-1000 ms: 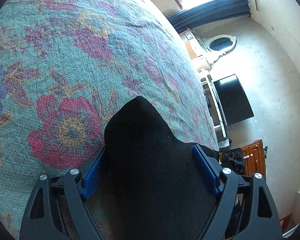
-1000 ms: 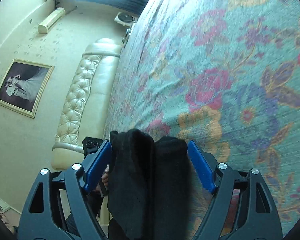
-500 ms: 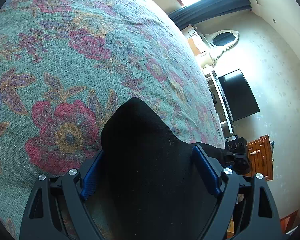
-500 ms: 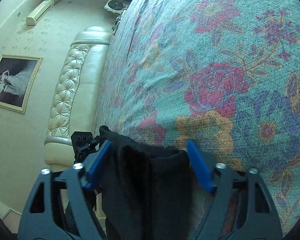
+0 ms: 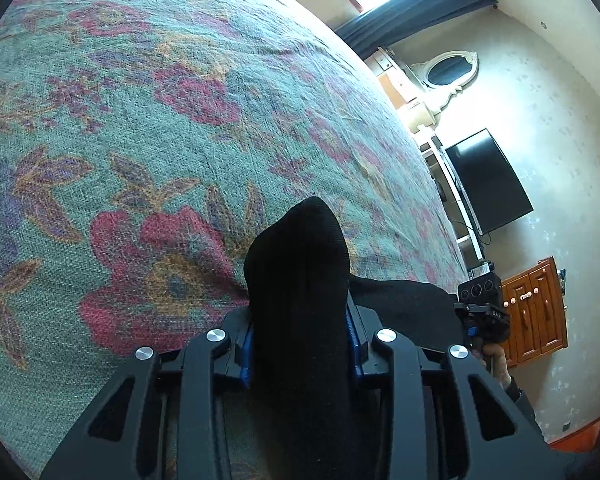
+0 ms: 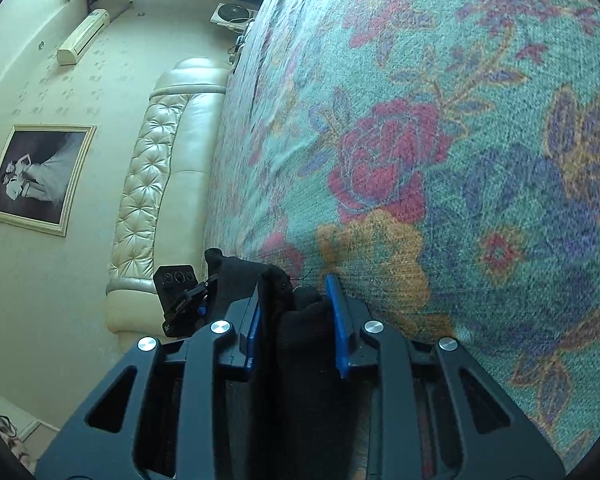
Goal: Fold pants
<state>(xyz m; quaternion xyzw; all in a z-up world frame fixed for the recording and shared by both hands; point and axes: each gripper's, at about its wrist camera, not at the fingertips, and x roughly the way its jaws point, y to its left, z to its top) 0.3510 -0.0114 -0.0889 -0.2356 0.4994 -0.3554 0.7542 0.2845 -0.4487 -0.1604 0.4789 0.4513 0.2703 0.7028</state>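
Note:
Black pants (image 5: 300, 264) lie at the near edge of a floral bedspread (image 5: 140, 120). In the left wrist view the cloth stands as a narrow ridge between the blue pads of my left gripper (image 5: 300, 316), whose jaws are closing and squeeze it from both sides. The same cloth runs right to the other gripper's body (image 5: 480, 300), held in a hand. In the right wrist view my right gripper (image 6: 296, 284) has its jaws closing on a bunched fold of the pants (image 6: 308, 352), with both pads touching it. The rest of the pants is hidden below the grippers.
The bedspread (image 6: 460, 160) fills most of both views. A cream tufted headboard (image 6: 152, 184), a framed picture (image 6: 36, 176) and an air conditioner (image 6: 82, 36) are on one side. A dark TV (image 5: 488, 184), a wooden cabinet (image 5: 536, 320), an oval mirror (image 5: 452, 72) and a curtained window (image 5: 420, 4) are on the other.
Both pairs of jaws have come together from wide apart onto the black cloth, bunching it into narrow ridges. The right gripper has sunk closer to the bedspread.

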